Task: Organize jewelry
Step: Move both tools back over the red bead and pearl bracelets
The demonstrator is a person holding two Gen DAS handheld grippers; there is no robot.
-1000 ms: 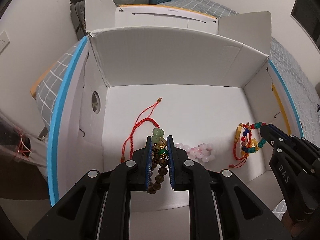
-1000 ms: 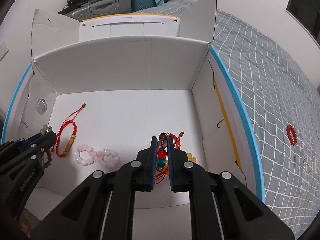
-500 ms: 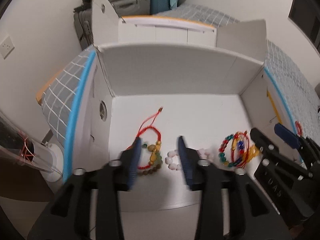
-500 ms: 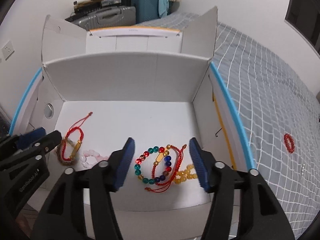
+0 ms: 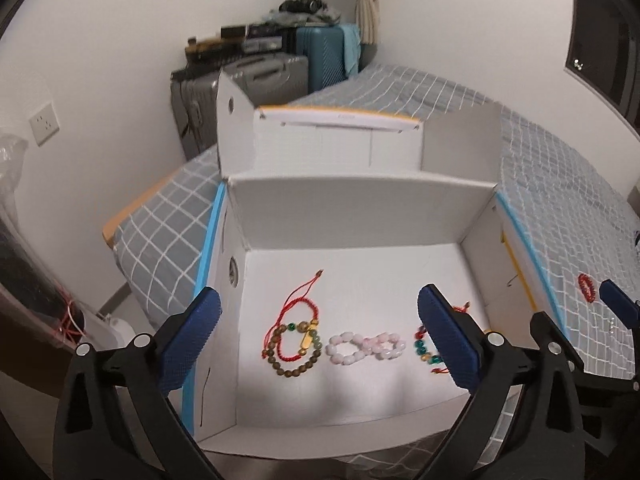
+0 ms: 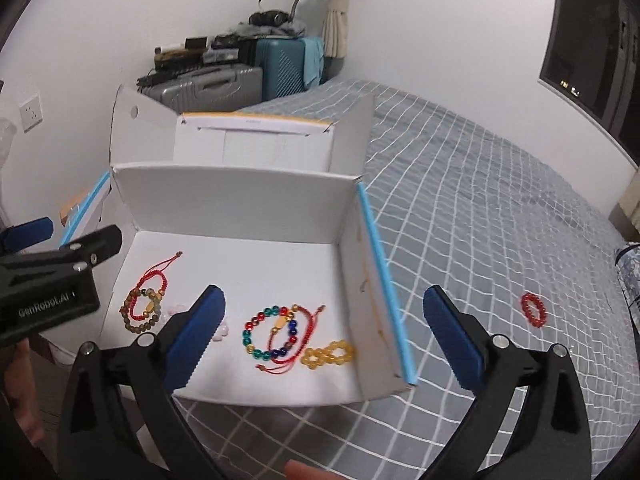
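Grey bedspread with white grid lines (image 6: 500, 240): covers the bed, carries everything listed.

Open white cardboard box with blue-edged side flaps (image 6: 236, 196): stands on the bedspread at the left; its floor holds five bracelets in a near row.

Left gripper (image 5: 320, 340), black frame with blue pads: fingers spread wide, holding nothing, raised over the box's near edge.

Right gripper (image 6: 324, 332), same build: fingers likewise wide and empty, straddling the box's right wall.

Multicoloured glass-bead bracelet on red cord (image 6: 276, 334): right of centre on the box floor.

Brown wooden-bead bracelet with green stones (image 5: 296, 346): left end of the row, overlapped by a red braided cord bracelet (image 5: 298, 312).

Pale pink bead bracelet (image 5: 364, 348): centre, twisted into a figure eight.

Amber-yellow bead bracelet (image 6: 329, 354): right end, touching the multicoloured one's cord.

Small red bead bracelet (image 6: 534, 309): lies on the bedspread, well apart to the right of the box.

Status: judged mostly done; this last piece remains outside.
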